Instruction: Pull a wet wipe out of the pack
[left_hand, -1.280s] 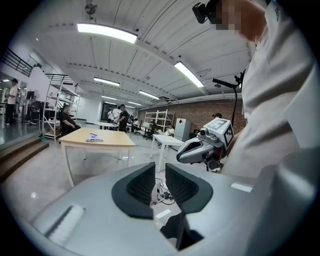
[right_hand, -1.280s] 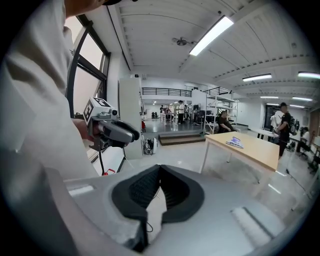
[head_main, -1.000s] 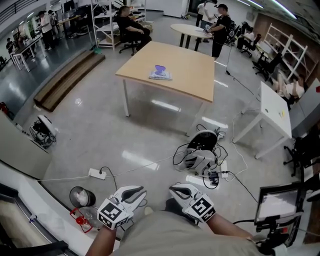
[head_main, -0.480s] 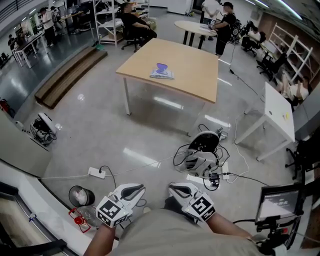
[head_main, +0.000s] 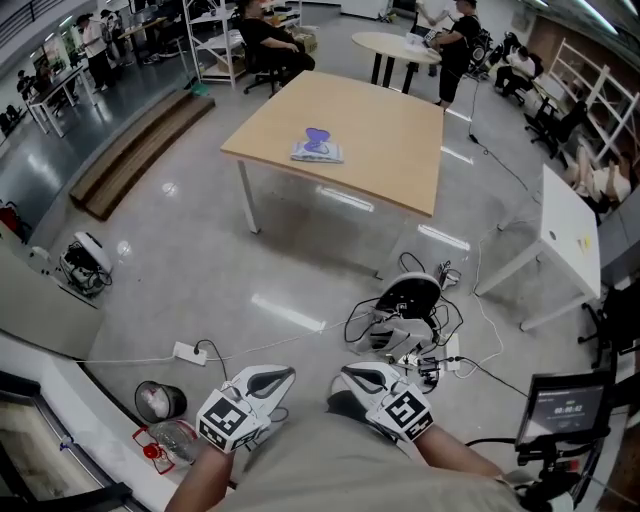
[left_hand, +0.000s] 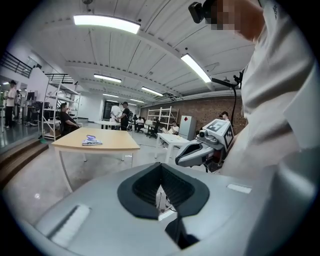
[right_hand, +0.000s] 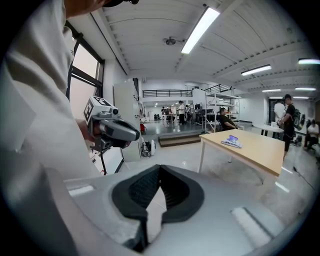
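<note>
The wet wipe pack (head_main: 317, 147), a flat white and purple packet, lies on the light wooden table (head_main: 380, 130) far ahead across the floor. It also shows small in the left gripper view (left_hand: 91, 141) and the right gripper view (right_hand: 231, 142). My left gripper (head_main: 272, 381) and right gripper (head_main: 352, 378) are held close to my body, side by side, several steps short of the table. Both are shut with nothing between their pads. Each one shows in the other's view: the right gripper (left_hand: 200, 152) and the left gripper (right_hand: 118, 131).
On the grey floor between me and the table lie a tangle of cables with a black and white device (head_main: 405, 310) and a power strip (head_main: 188, 351). A white table (head_main: 570, 230) stands at the right, a monitor (head_main: 565, 405) beside me. People sit and stand at the far end.
The head view has shifted a little, with the wooden table slightly lower and nearer in frame. Both grippers stay shut and close to my body.
</note>
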